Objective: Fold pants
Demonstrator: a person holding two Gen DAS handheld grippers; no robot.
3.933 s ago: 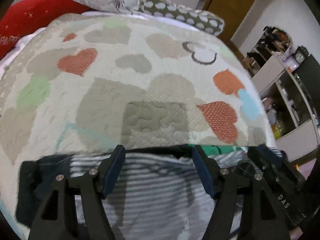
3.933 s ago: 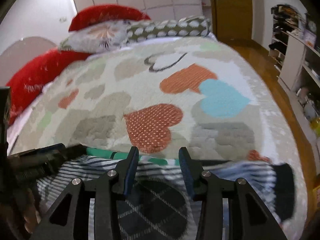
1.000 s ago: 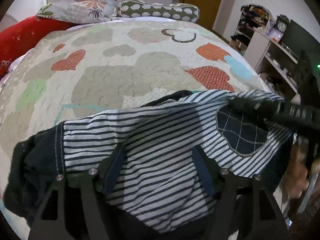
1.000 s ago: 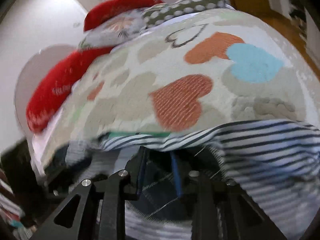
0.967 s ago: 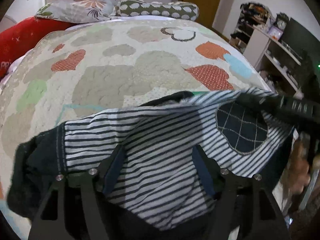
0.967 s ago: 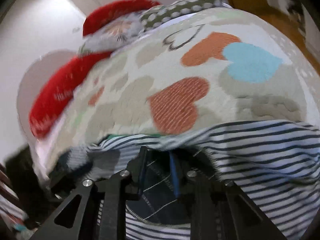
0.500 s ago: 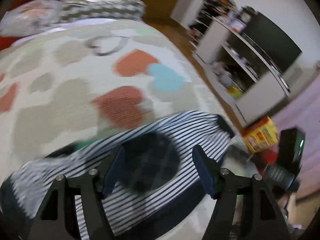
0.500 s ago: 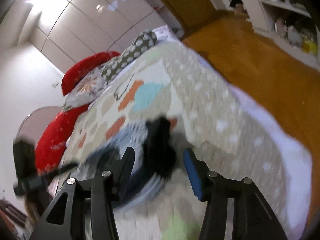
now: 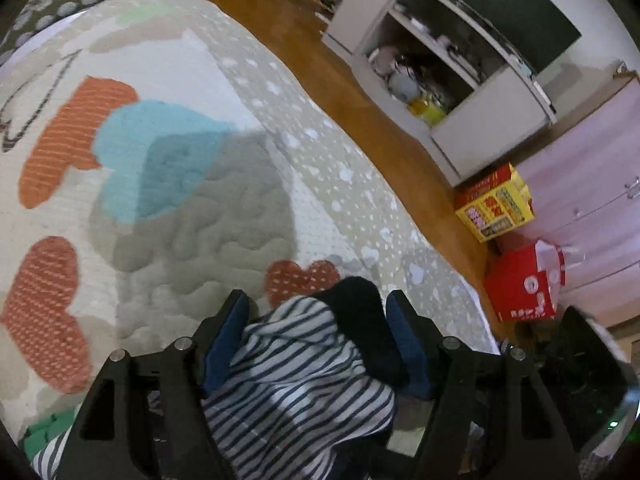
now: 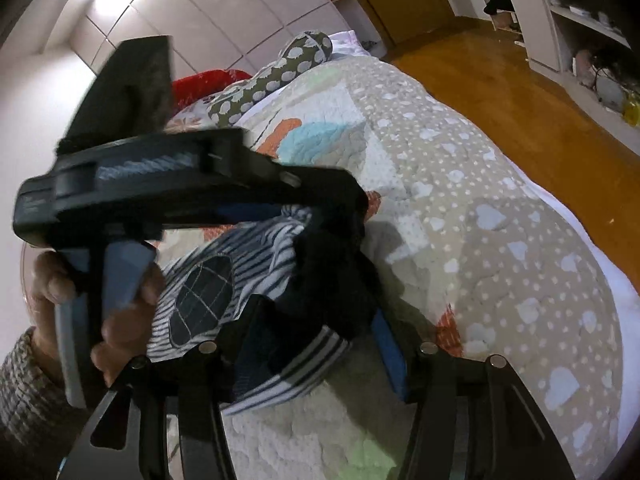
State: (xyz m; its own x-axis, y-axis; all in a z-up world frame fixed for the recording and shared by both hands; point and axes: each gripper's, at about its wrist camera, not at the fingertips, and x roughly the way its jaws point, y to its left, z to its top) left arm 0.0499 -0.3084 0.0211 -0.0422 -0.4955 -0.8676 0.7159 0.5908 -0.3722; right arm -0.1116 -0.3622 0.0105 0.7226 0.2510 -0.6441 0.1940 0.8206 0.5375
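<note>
Okay, left gripper (image 9: 316,304): jaws spread wide. The striped pants (image 9: 296,392) are bunched between the blue pads (image 9: 222,344), and I see no squeeze on the cloth. It points steeply down at the bed.

Right gripper (image 10: 316,312): jaws have just been opening and stand apart. The pants' dark cuff (image 10: 324,280) lies loose between the fingers, not pinched.

In the right wrist view the left gripper crosses the frame from the left, tips over the pants. A hand (image 10: 120,312) wraps its grey trigger, and a knit sleeve (image 10: 24,392) shows at the lower left edge.

The pants are navy and white striped and sit in a crumpled heap near the edge of the bed, under both grippers. A dark patch with a pale grid (image 10: 204,300) faces up on the stripes. In the left wrist view the cuff sits at the far end of the heap, beside the right-hand pad. A green strip of cloth (image 9: 44,436) pokes out at the lower left; I cannot tell what it belongs to.

The heart-print quilt (image 9: 200,220) covers the bed, and a spotted pillow (image 10: 296,64) lies at its far end. Past the bed there is a wooden floor (image 9: 320,48) and a white shelf unit (image 9: 460,92). A yellow box (image 9: 496,208) and a red box (image 9: 524,284) stand on the floor.
</note>
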